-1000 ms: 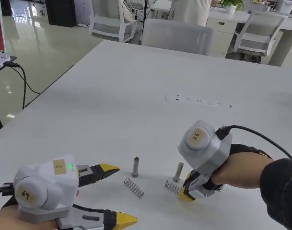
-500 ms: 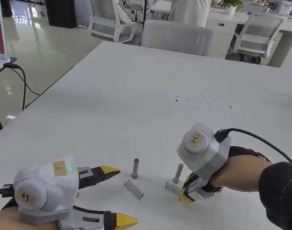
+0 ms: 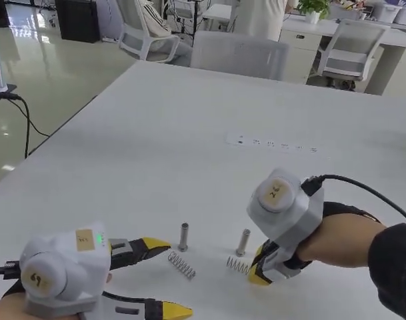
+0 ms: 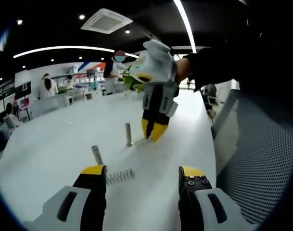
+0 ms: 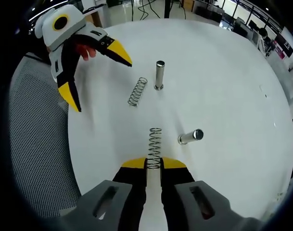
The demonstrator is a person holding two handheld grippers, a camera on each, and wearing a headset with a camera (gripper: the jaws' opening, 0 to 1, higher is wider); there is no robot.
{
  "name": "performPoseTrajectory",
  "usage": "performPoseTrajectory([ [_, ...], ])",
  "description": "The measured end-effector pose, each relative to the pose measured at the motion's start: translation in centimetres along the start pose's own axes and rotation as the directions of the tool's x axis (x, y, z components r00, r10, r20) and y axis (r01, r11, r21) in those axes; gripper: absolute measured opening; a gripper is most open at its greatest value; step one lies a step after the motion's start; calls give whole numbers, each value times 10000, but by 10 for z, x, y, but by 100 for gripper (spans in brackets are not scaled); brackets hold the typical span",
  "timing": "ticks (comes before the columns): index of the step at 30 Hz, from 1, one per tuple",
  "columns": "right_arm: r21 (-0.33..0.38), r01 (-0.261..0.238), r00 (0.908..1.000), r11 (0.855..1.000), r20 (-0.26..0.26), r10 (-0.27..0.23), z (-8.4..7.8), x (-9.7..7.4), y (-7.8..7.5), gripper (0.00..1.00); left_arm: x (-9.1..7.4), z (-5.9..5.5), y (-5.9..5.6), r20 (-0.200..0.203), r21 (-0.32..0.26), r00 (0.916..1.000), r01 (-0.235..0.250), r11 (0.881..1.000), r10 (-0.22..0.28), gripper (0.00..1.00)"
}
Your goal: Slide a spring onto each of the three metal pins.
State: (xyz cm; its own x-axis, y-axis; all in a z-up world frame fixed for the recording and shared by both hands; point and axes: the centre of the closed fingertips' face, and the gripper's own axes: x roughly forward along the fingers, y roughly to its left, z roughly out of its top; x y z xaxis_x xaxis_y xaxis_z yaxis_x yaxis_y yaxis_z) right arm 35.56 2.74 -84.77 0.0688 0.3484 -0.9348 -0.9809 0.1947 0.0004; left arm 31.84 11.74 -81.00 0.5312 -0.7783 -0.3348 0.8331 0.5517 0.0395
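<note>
Two metal pins stand upright on the white table (image 3: 189,133): the left pin (image 3: 183,237) (image 5: 159,74) (image 4: 96,155) and the right pin (image 3: 243,242) (image 5: 190,136) (image 4: 128,134). My right gripper (image 3: 256,273) (image 5: 154,163) is shut on one end of a spring (image 3: 237,265) (image 5: 154,142). That spring sticks out low over the table, just beside the right pin's base. A second spring (image 3: 181,265) (image 5: 137,91) (image 4: 120,176) lies loose in front of the left pin. At the lower left my left gripper (image 3: 166,277) (image 4: 142,171) stands open with nothing in it, close to the loose spring.
A flush socket strip (image 3: 273,143) is set into the table further back. Office chairs (image 3: 239,53) stand behind the far edge. A black cable (image 3: 363,190) runs from the right gripper. A mesh chair seat (image 5: 40,144) lies beside the near table edge.
The head view has shifted a little. Both grippers, the pins and the springs keep their places, and the right gripper stays shut on its spring.
</note>
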Motion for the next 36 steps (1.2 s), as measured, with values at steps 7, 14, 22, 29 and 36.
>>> performPoseTrajectory([
  [7,-214,-260,9996,9994,119,263,3,-11,10,8,7,6,-6,70,133,9996,256,9996,-257,53],
  [14,-652,-491,9986,9967,181,504,6,-18,17,8,14,10,-13,71,282,9985,541,9981,-543,51],
  [22,-1082,-607,9978,9923,205,633,10,-23,24,8,22,17,-18,97,535,9963,853,9949,-860,47],
  [29,-1304,-694,9971,9890,230,730,14,-26,28,8,27,22,-23,152,708,9943,1038,9921,-1051,45],
  [36,-1702,-819,9960,9820,207,866,20,-27,36,8,32,26,-27,160,846,9921,1226,9888,-1244,42],
])
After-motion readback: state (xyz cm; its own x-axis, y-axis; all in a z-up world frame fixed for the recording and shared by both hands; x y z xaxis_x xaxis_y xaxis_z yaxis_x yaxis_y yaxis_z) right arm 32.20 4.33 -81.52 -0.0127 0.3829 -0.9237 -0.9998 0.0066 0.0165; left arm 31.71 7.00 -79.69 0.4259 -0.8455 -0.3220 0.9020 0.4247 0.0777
